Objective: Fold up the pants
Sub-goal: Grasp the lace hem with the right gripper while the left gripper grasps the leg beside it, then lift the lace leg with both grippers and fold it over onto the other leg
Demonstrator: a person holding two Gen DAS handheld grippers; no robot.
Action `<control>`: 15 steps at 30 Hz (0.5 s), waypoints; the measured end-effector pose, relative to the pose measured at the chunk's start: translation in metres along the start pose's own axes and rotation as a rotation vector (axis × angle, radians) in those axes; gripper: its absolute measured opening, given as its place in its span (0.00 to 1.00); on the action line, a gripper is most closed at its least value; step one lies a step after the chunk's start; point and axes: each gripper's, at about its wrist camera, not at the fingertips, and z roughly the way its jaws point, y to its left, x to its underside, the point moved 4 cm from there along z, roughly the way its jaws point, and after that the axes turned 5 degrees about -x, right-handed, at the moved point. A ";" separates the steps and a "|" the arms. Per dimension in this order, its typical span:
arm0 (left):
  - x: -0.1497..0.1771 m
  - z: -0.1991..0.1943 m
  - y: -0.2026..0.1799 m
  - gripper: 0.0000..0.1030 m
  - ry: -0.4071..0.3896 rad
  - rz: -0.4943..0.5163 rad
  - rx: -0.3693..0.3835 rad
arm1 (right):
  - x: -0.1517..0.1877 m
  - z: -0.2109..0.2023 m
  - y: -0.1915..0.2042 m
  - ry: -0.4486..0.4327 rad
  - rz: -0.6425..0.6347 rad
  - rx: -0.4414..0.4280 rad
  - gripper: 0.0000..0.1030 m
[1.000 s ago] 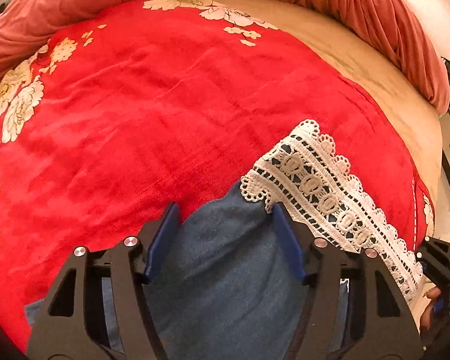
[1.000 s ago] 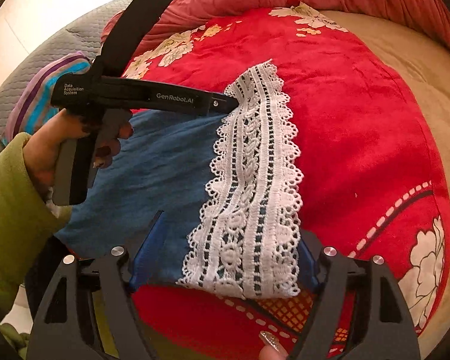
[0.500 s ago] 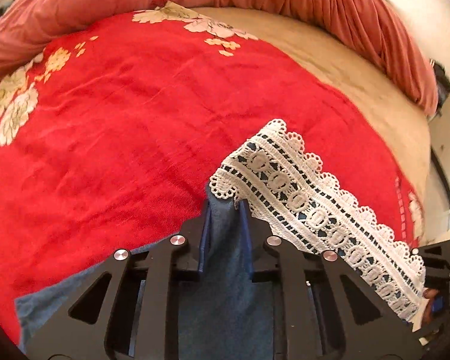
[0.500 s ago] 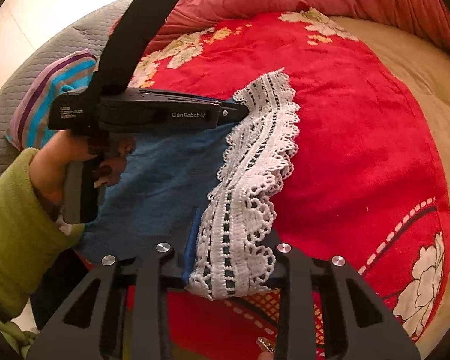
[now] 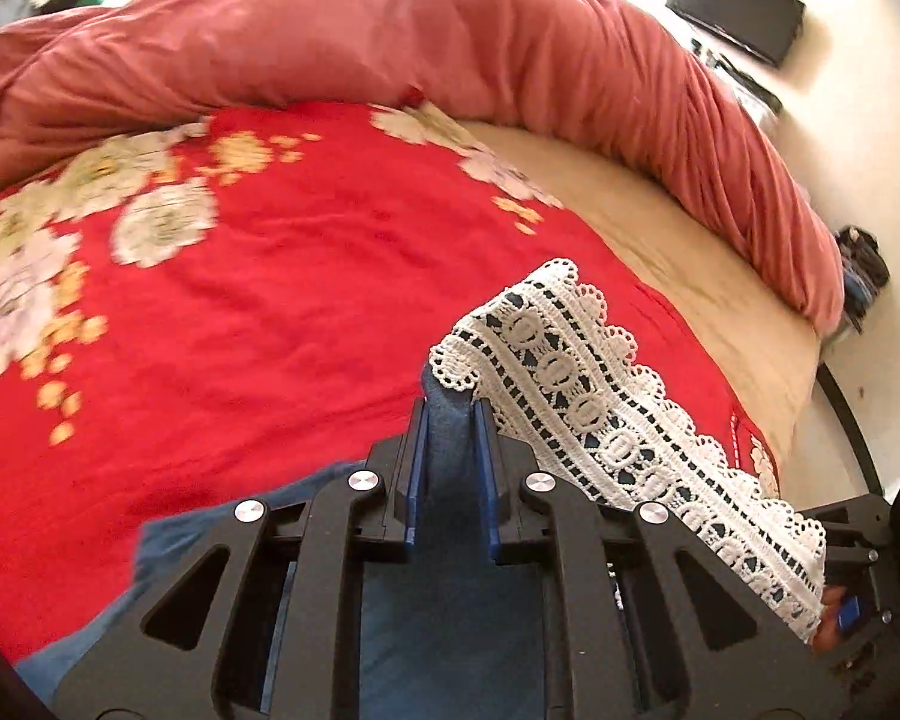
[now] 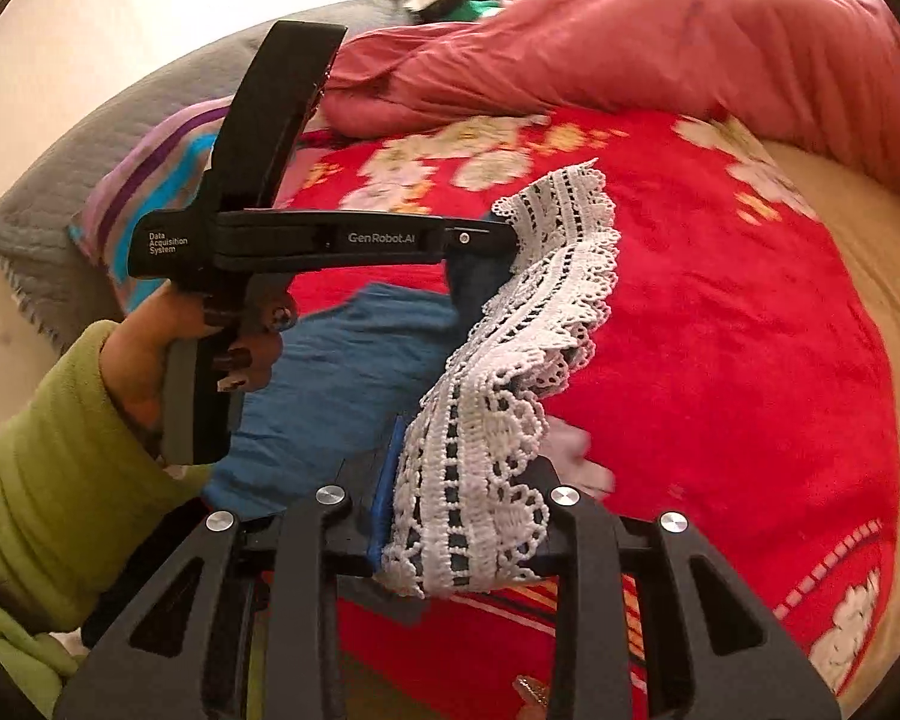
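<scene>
The pants [image 5: 450, 600] are blue denim with a wide white lace hem [image 5: 606, 414]. My left gripper [image 5: 450, 420] is shut on the denim just behind one corner of the lace hem and holds it above the red bedspread [image 5: 258, 324]. My right gripper [image 6: 468, 480] is shut on the other end of the lace hem [image 6: 546, 300]. In the right wrist view the left gripper [image 6: 504, 237] pinches the far corner, and the blue denim [image 6: 342, 372] hangs slack between the two.
The red flowered bedspread lies on a tan mattress [image 5: 678, 240]. A bunched pink quilt [image 5: 450, 36] runs along the far side. A grey cushion [image 6: 90, 180] and a striped cloth [image 6: 168, 156] lie at the left in the right wrist view.
Both grippers closed on the hem end of the pants, one at each corner, and lifted it off the bedspread. The lace now bunches and sags between them.
</scene>
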 end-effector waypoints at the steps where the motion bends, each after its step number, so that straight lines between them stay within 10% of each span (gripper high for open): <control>1: 0.004 -0.005 0.008 0.08 -0.009 -0.015 -0.007 | -0.002 0.003 0.004 0.004 -0.007 -0.007 0.27; 15: 0.066 -0.036 0.104 0.17 -0.061 -0.270 -0.069 | 0.010 0.081 0.082 0.166 -0.219 0.015 0.29</control>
